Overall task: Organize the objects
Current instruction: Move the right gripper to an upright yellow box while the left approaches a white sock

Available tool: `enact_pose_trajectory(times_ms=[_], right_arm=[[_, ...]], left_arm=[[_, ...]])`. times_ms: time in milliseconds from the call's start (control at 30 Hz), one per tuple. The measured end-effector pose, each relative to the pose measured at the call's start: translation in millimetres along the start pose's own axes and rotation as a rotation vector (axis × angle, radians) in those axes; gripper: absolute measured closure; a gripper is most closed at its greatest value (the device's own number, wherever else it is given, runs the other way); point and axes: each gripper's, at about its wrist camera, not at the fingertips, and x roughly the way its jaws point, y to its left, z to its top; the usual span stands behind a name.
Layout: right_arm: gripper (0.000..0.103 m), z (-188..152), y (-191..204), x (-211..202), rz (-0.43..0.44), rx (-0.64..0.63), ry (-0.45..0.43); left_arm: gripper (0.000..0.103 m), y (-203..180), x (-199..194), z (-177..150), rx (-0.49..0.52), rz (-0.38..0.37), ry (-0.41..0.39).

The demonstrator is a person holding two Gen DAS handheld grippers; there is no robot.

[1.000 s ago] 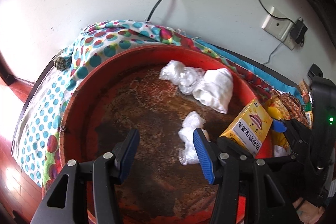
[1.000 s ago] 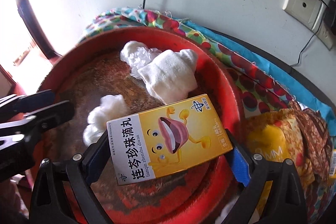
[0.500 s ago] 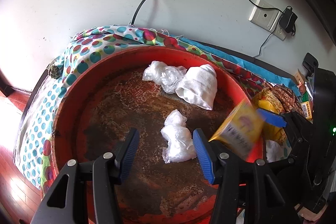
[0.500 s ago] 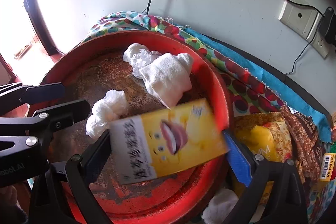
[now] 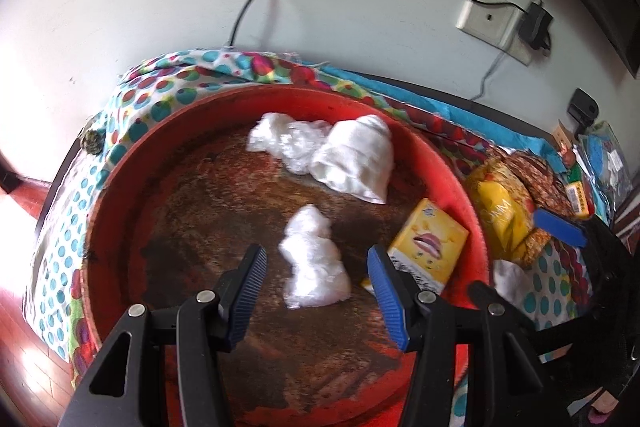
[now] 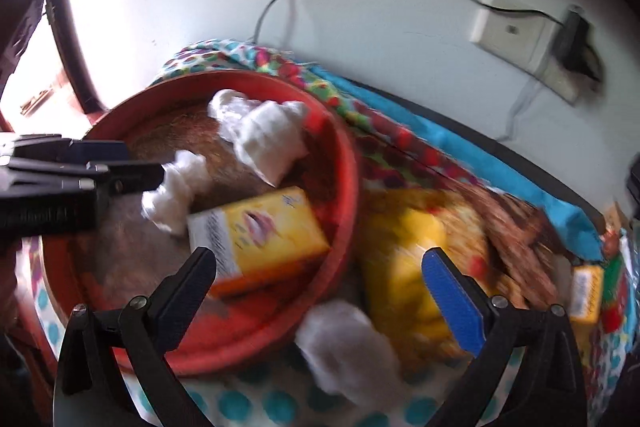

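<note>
A round red tray (image 5: 120, 171) with a worn brown floor sits on a dotted cloth. In it lie a yellow medicine box (image 5: 430, 245) by the right wall, a folded white cloth (image 5: 356, 159), a crumpled clear bag (image 5: 284, 141) and a white bag lump (image 5: 312, 259). My left gripper (image 5: 316, 254) hangs open over the tray, and the lump lies below, between its fingers but untouched. My right gripper (image 6: 326, 285) stands wide open and empty above the tray's right rim (image 6: 350, 179). The yellow box (image 6: 260, 239) lies free just beyond its left finger.
Right of the tray sit a yellow snack packet (image 6: 404, 267), a white wad (image 6: 344, 347) and small packets (image 6: 586, 291) on the cloth. The wall behind carries a socket (image 5: 486, 17) with a charger and cables. The table's left edge drops to a wooden floor (image 5: 24, 347).
The right gripper opened and let go of the yellow box, which dropped into the tray. That gripper then swung right, off the tray. The left gripper drifted slightly and stayed open.
</note>
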Motion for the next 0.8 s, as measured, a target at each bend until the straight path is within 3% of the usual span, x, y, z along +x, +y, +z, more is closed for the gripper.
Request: enact_pose_trajectory(times_ms=[167,367,567,800], right_arm=[[0.000,-38,-46,-29,-0.084,0.060,-0.019],[0.000,-76,-105,-47,-0.280,0.083,-0.013],[0.001,-95,-152,-36,-0.389,0.088,0.016],[0.003,-93,-166,-3,-0.470,0.022,0.052]], left_arm=[[0.049,-37,-2,-2,0.074,-0.049,0.003],[0.049,-108,4,-16,0.215,-0.132,0.037],[0.048,-168,13,-41,0.368,-0.145,0.080],[0.049,-192,22,-56,0.396,-0.164,0.140]])
